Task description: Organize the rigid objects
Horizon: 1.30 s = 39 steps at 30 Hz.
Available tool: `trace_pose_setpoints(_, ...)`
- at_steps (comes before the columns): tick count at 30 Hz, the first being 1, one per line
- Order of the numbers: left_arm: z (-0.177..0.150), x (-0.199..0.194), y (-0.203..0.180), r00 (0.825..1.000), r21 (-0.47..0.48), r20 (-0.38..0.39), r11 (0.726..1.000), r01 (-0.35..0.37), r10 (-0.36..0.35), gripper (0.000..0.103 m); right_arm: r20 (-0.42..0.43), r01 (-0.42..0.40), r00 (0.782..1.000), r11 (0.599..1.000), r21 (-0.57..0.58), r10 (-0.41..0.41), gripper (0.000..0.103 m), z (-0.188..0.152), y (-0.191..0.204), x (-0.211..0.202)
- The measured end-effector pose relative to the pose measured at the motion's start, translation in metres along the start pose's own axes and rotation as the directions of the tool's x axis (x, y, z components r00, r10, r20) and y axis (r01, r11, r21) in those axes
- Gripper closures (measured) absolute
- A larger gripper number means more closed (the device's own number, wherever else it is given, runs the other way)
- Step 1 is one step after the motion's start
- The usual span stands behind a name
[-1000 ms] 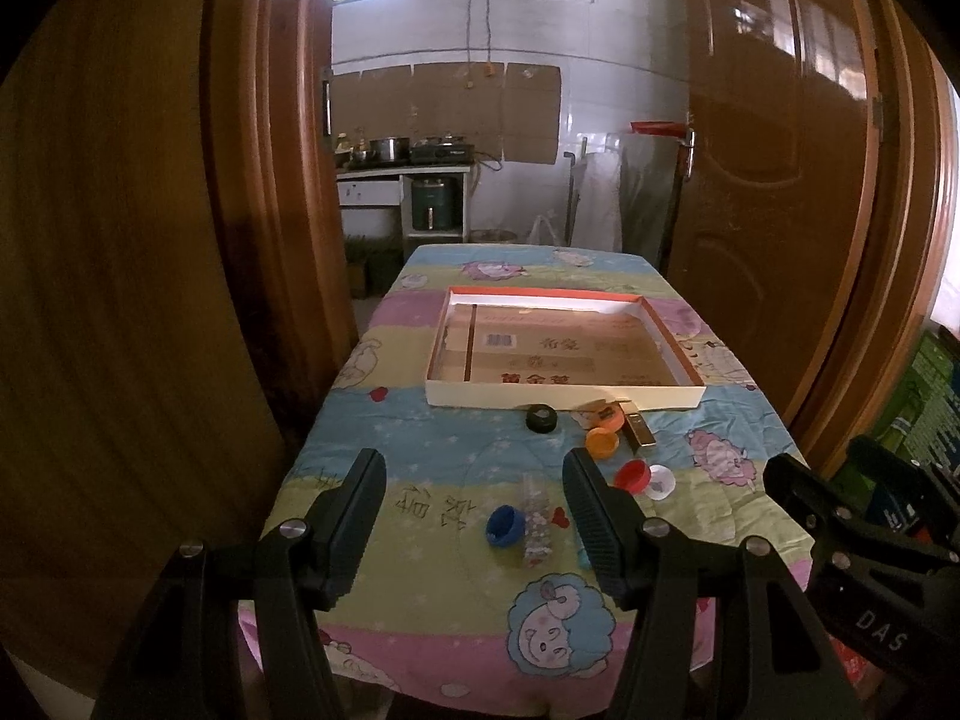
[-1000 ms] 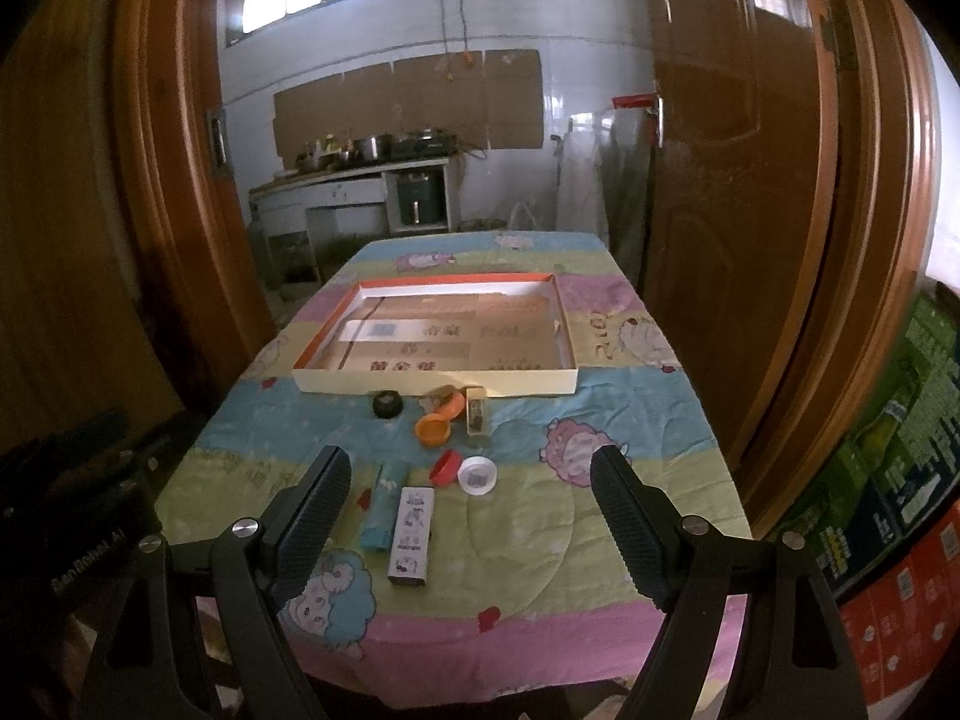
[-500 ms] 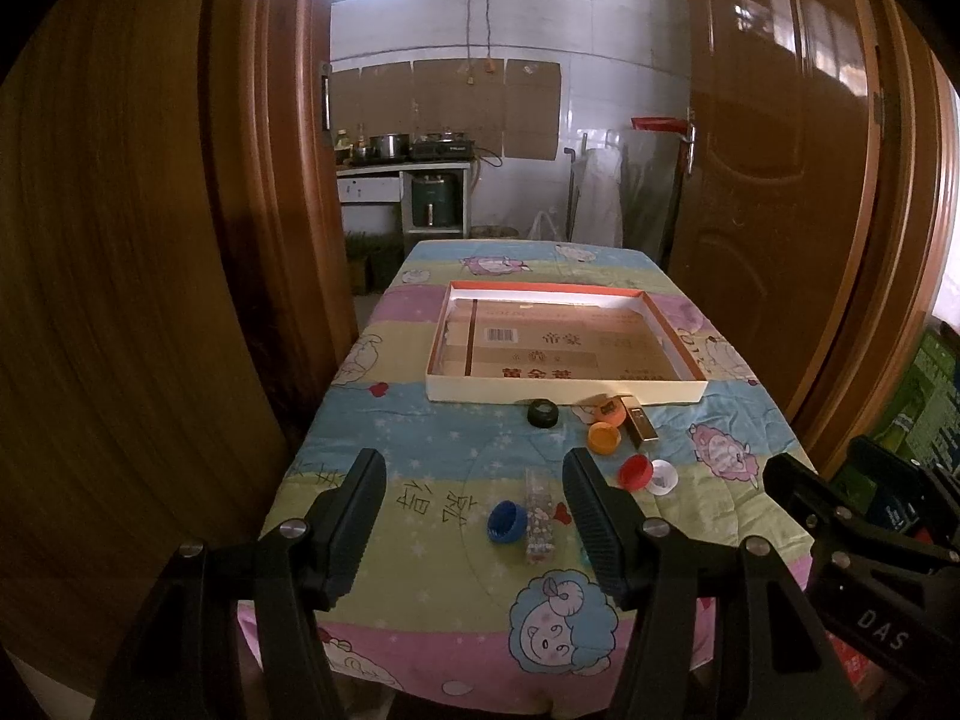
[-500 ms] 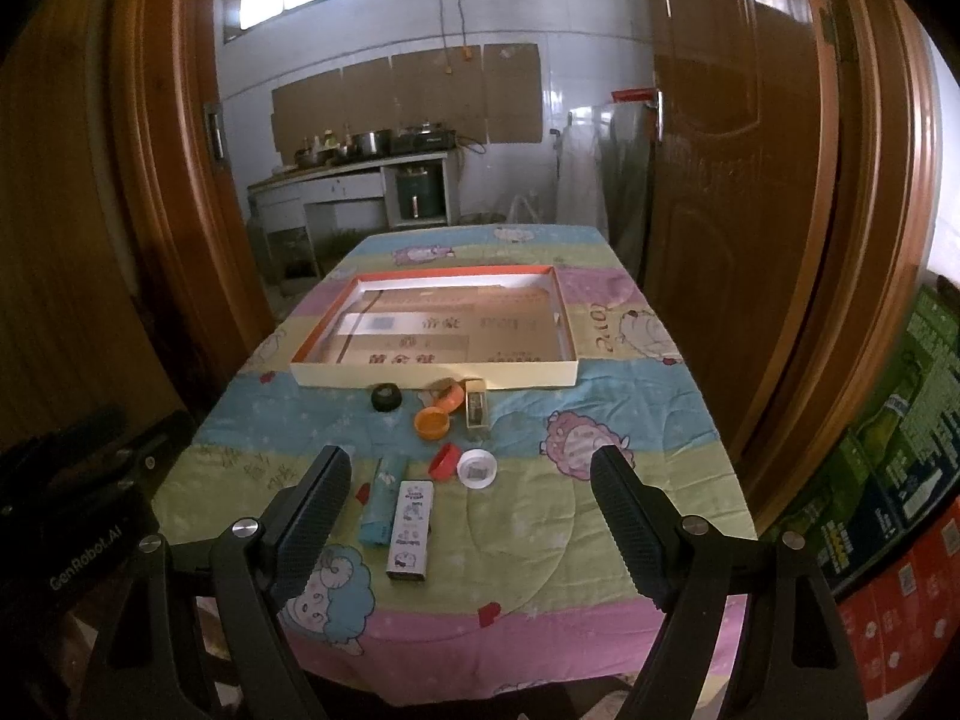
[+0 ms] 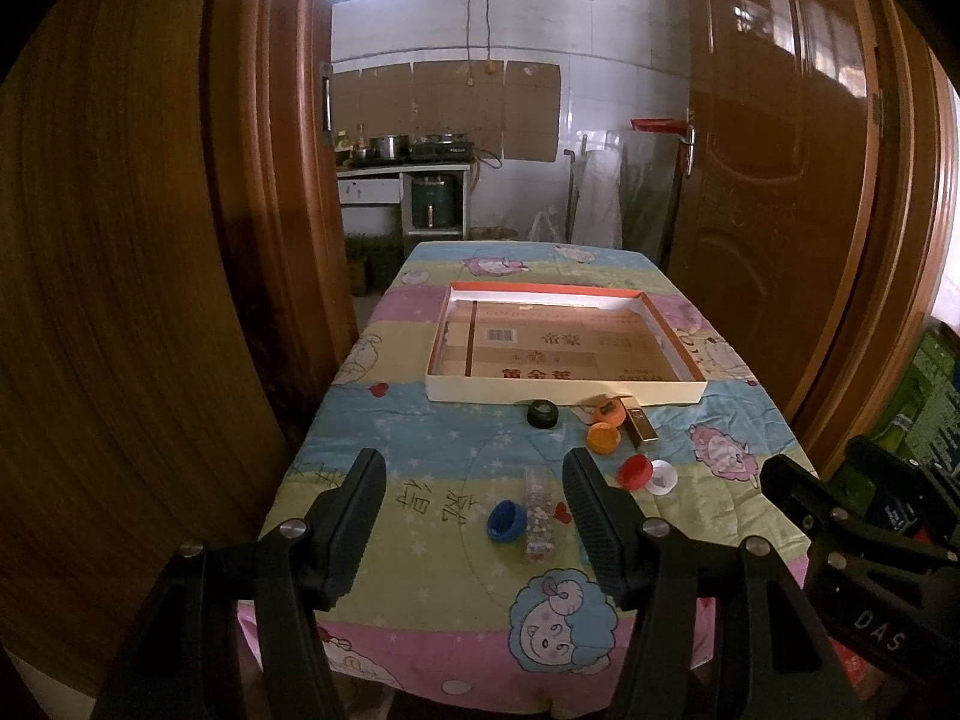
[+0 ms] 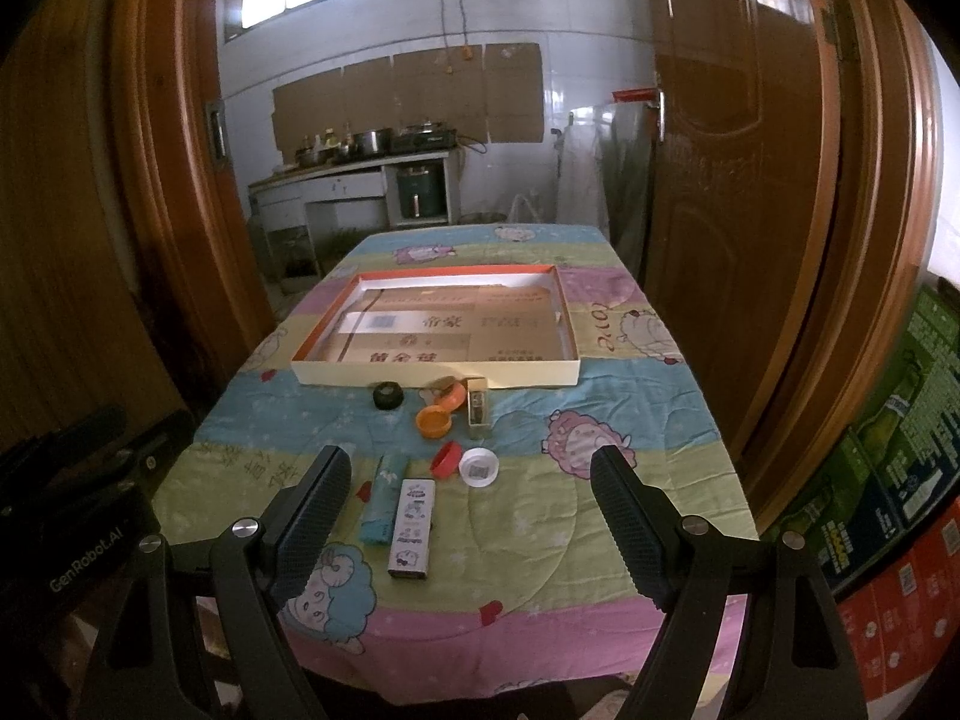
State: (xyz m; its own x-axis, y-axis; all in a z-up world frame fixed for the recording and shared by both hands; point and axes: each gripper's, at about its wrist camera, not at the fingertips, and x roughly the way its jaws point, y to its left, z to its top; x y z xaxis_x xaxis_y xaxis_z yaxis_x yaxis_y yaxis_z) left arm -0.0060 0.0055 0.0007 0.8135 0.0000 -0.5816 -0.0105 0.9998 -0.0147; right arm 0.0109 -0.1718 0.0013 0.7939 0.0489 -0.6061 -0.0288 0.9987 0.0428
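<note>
While both grippers hang over the near edge of the worktop (image 6: 540, 540), each has its fingers spread wide and grasps nothing: left gripper (image 5: 474, 516), right gripper (image 6: 471, 525). Nearest in the right view, a white box (image 6: 411, 527) lies flat, touching a teal box (image 6: 381, 498) on its left. In the left view a blue cap (image 5: 505, 520) sits just beside a clear tube (image 5: 538, 504), both between the left fingers (image 5: 354, 516). Next row: red cap (image 6: 446, 458) touching a white cap (image 6: 479, 467). Further, an orange cap (image 6: 433, 422) with a second orange cap (image 6: 451, 397) tilted behind it, a small gold box (image 6: 477, 408) just right of them, a black cap (image 6: 387, 395) to the left. Behind these, a shallow tray (image 6: 432, 373) with an orange rim, cardboard lining its floor, none of the small items inside. Cartoon-print cloth covers the worktop. Far back, a kitchen counter (image 6: 354, 171) with pots, wooden doors (image 6: 738, 180) at both sides
</note>
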Motion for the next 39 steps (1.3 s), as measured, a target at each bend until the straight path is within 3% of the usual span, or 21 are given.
trace_pose_setpoints(25,-0.003,0.01,0.005,1.0,-0.008,-0.027,1.0,0.006,-0.006,0.041,-0.029,-0.002,1.0,1.0,-0.002,0.002,0.02,-0.006,0.003,0.011)
trace_pose_setpoints(39,-0.031,0.068,0.029,0.992,-0.024,-0.112,0.998,0.06,-0.062,0.041,-0.188,-0.031,0.982,1.0,-0.007,0.029,0.02,-0.037,0.007,0.08)
